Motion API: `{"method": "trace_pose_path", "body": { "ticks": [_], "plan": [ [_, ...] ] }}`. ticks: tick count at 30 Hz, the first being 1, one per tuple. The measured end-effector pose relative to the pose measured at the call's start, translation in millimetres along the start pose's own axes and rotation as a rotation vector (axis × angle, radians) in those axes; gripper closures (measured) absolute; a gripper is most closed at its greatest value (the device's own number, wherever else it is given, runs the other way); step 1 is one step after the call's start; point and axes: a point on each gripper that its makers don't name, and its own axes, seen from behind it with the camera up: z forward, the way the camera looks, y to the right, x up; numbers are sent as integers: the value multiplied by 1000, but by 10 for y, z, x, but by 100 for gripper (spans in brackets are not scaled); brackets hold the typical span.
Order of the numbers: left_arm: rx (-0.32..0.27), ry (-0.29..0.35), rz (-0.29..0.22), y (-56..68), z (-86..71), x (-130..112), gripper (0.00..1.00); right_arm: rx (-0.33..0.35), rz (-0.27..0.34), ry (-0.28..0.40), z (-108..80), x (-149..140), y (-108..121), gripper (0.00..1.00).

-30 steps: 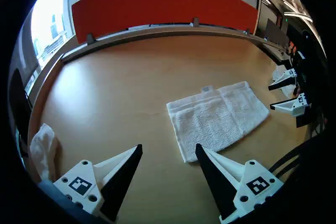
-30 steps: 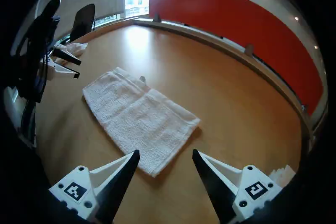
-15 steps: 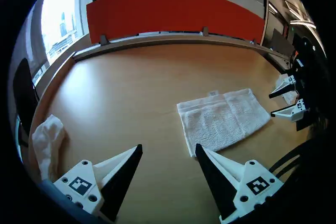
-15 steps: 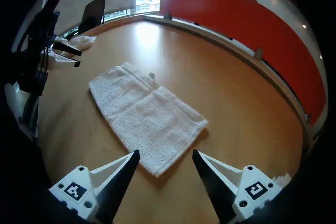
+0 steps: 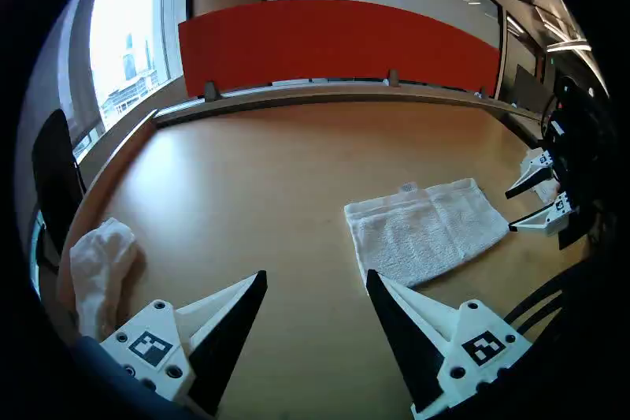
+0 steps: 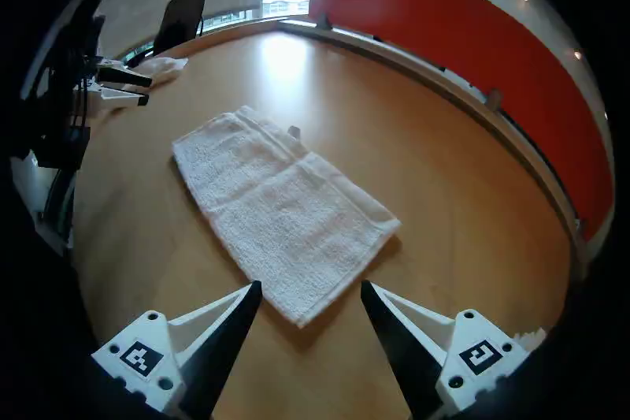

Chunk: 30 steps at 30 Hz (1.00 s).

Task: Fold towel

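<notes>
Lying flat on table (image 6: 409, 144), towel (image 6: 279, 207)

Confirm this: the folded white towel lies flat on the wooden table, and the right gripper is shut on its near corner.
Not right. The right gripper is open: the right gripper view shows its fingers standing wide apart and pinching nothing. The rest holds: the folded white towel lies flat on the wooden table.
</notes>
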Motion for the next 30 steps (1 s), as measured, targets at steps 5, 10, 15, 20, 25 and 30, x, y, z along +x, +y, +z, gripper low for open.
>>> {"method": "trace_pose_path", "body": {
  "ticks": [5, 10, 15, 20, 25, 30],
  "plan": [
    [13, 16, -9, -34, -52, -37, 6, 4, -9, -17, 18, -74, -20, 2],
    [24, 28, -23, -65, -106, -85, 6, 6, -13, -31, 31, -147, -26, 3],
    [34, 31, -31, -93, -160, -159, 6, 10, -14, -44, 50, -220, -38, 5],
    [34, 43, -36, -92, -226, -204, 6, 25, -16, -55, 60, -273, -81, 10],
    [42, 52, -41, -111, -274, -241, 6, 31, -20, -62, 75, -287, -98, 28],
    [53, 60, -40, -142, -306, -276, 6, 39, -22, -69, 94, -293, -110, 40]
  ]
}}
